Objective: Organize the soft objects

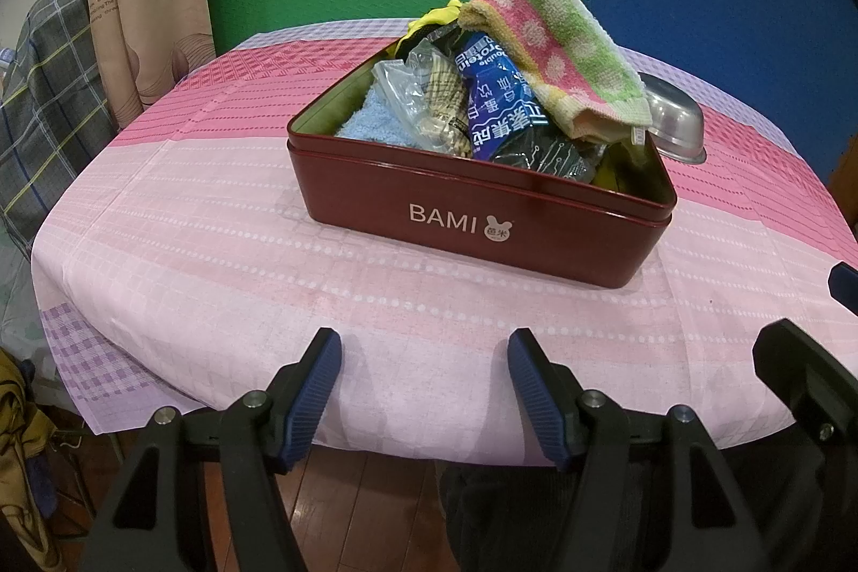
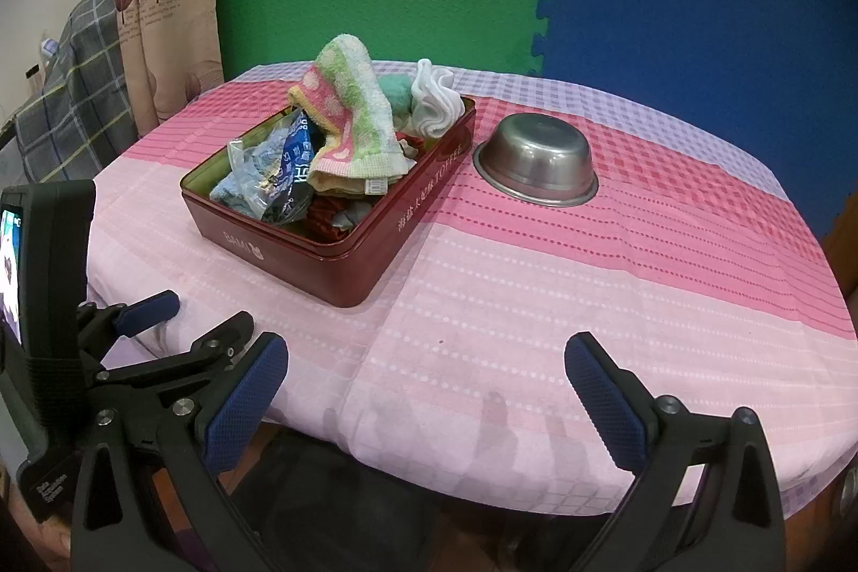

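Left wrist view: left gripper (image 1: 423,360) hanging at the table's near edge, jaws spread and gripping nothing. Right gripper (image 2: 426,371) is waiting likewise, released, empty. Beyond them the red tin (image 1: 472,218) is sitting mid-table, heaped with soft goods; striped towel (image 1: 557,36) is draping on top, likely first pick. Steel bowl (image 2: 536,164) is lying inverted beside the tin, apart.

From my R cam: right gripper (image 2: 426,403) jaws wide apart, nothing btwn, over near edge of worktop (image 2: 536,304). Red tin (image 2: 375,250) mid-left, heaped w/ striped towel (image 2: 354,116), white cloth (image 2: 437,97), blue packet (image 2: 297,154). Steel bowl (image 2: 536,162) upside down, just right of tin. Left gripper (image 2: 177,314) at my left.
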{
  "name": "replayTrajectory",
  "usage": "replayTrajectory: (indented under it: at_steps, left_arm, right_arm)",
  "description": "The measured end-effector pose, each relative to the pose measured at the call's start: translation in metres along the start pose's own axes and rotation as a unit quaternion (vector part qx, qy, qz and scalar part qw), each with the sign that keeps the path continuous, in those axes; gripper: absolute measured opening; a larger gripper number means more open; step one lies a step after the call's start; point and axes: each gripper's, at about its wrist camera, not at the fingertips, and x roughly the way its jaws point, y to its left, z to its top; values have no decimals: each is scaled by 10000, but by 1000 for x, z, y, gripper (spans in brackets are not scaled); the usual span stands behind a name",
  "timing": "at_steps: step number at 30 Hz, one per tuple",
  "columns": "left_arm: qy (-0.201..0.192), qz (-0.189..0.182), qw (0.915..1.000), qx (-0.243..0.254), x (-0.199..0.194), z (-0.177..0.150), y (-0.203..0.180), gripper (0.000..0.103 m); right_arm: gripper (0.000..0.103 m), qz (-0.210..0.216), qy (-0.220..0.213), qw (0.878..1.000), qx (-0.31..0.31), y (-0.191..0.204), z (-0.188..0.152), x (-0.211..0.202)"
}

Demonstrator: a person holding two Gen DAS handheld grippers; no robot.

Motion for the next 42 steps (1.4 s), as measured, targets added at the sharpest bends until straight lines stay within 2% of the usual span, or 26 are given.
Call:
replayTrajectory:
  at_steps: [42]
  left_arm:
    - [3,1,10000,-13,0,0,0,67]
  right_arm:
    - [102,26,12,10000,-5,2,-1,-1]
